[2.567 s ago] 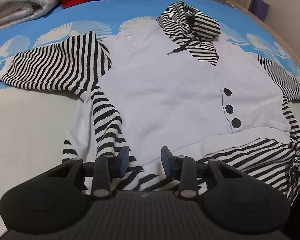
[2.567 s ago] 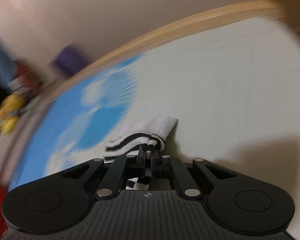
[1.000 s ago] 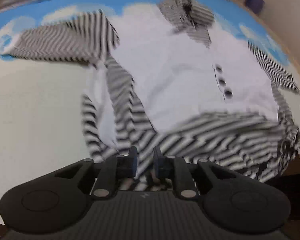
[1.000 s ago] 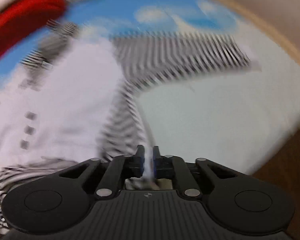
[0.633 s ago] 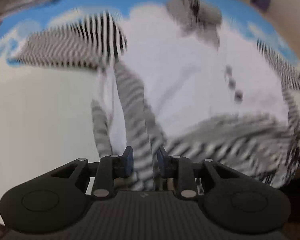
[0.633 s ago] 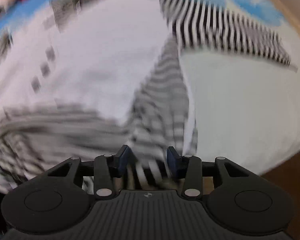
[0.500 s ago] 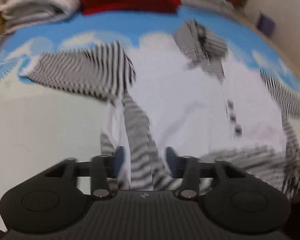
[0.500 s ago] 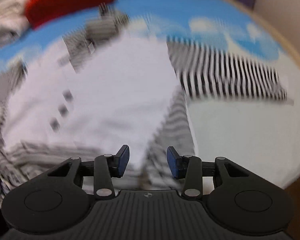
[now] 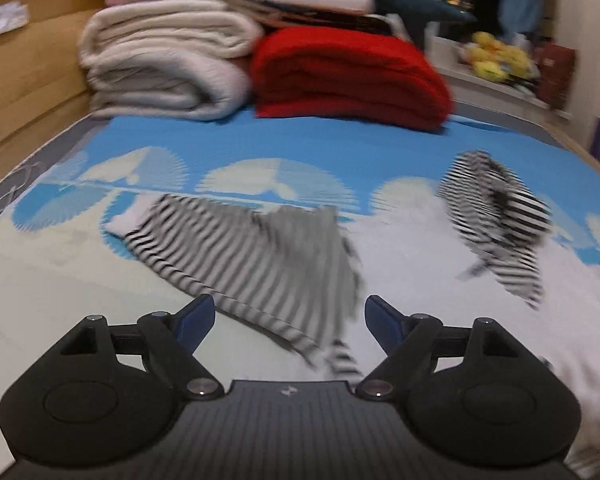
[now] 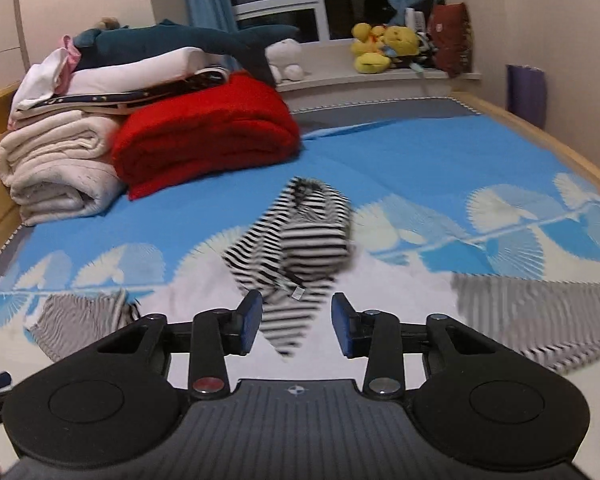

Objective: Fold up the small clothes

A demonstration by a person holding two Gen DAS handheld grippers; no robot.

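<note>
A small white hooded top [image 9: 416, 264] with black-and-white striped sleeves lies flat on the bed. In the left wrist view its striped sleeve [image 9: 240, 256] stretches out to the left and the striped hood [image 9: 496, 212] lies at the right. My left gripper [image 9: 290, 318] hovers over the sleeve's near edge, its jaws opening wide with nothing pressed between them. In the right wrist view the hood [image 10: 300, 240] lies just ahead of my right gripper [image 10: 297, 318], whose jaws are closing a little but stand apart and empty. The other sleeve [image 10: 532, 316] spreads to the right.
A folded red blanket [image 10: 204, 136] and rolled cream blankets [image 10: 56, 164] are stacked at the head of the bed, with a plush shark [image 10: 180, 40] on top. Yellow plush toys [image 10: 380, 48] sit on the windowsill. A wooden bed frame [image 10: 556, 144] runs along the right edge.
Both grippers have let go of the striped hem, opened and risen. The views have tilted up from the garment's lower part to its sleeves, hood and the blankets behind.
</note>
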